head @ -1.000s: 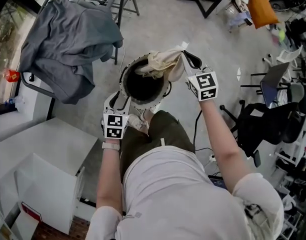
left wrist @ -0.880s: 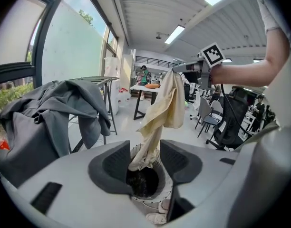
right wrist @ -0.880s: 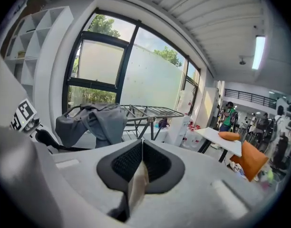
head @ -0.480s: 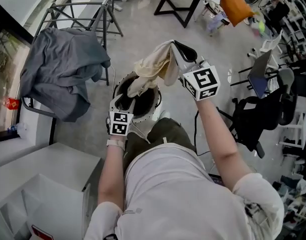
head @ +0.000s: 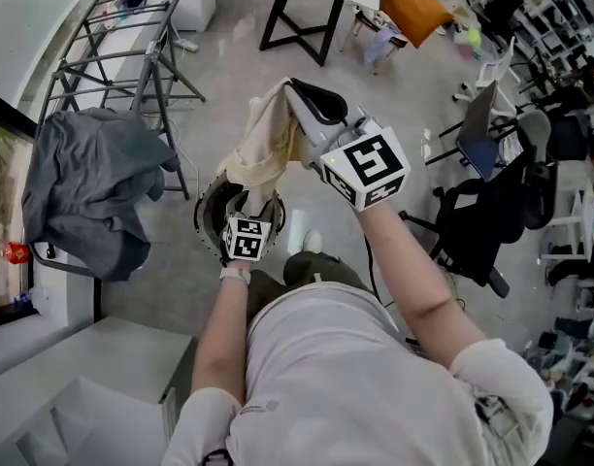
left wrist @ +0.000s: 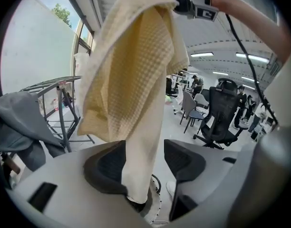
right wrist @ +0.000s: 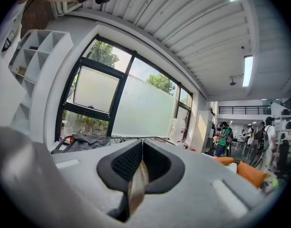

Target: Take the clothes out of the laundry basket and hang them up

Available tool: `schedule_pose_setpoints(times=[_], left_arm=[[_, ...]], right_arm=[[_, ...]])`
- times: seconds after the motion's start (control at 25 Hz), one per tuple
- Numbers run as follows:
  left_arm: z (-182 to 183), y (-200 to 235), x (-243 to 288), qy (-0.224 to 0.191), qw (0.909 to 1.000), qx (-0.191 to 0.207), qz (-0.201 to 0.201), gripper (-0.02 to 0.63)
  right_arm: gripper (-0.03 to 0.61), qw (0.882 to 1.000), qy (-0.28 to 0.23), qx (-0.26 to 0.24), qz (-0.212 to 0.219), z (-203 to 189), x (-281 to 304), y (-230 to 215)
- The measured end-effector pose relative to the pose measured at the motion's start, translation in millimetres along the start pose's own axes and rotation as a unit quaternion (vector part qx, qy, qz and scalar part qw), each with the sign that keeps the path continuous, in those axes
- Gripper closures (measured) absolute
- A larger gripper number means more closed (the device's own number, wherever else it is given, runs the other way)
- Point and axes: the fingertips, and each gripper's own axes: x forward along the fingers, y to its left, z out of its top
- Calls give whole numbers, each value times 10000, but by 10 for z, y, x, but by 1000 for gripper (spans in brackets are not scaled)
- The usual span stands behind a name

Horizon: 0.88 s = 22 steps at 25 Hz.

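Hanging long-axis downward from the right gripper (head: 314, 103), whose jaws pinch its top edge, the cream cloth (head: 263, 149) passes between the left gripper's (head: 247, 210) opening jaws, unpinched; laundry basket (head: 208, 229) just below.

We hold a cream cloth (head: 263, 149) up in our right gripper (head: 299, 95), jaws pinched on its top edge; its tail hangs to our left gripper (head: 245, 216), whose jaws are opening around it, above the laundry basket (head: 205, 216); a grey garment (head: 79, 192) drapes the drying rack (head: 132, 37).
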Motion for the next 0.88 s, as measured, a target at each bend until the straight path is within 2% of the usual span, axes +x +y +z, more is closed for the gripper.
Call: schedule_pose_setpoints(times=[0.08,0.2,0.32,0.36,0.64,0.88], left_arm=[[62,-96,219,88,10000,5,11,377],[172,-163,478,138,9997,-186,85,391],[339,-178,654,20,9992,-356,171,583],[400,-174,700,-15,9991,-352,218,607],[650,-245,834,-99,9991,-81,397,611],[754,39,747,-138,9938,-187,1087,611]], right_arm=[[565,10000,-58,4,19,54,-41,-92],[565,9999,-114,-5,19,106,-115,-271],[565,9998,-173,24,-2,123,-195,-489],[565,9998,-197,41,-11,124,-211,-567],[565,9994,-285,-5,-207,30,-222,-1153],[565,9988,-274,101,-390,-209,-266,-1732]])
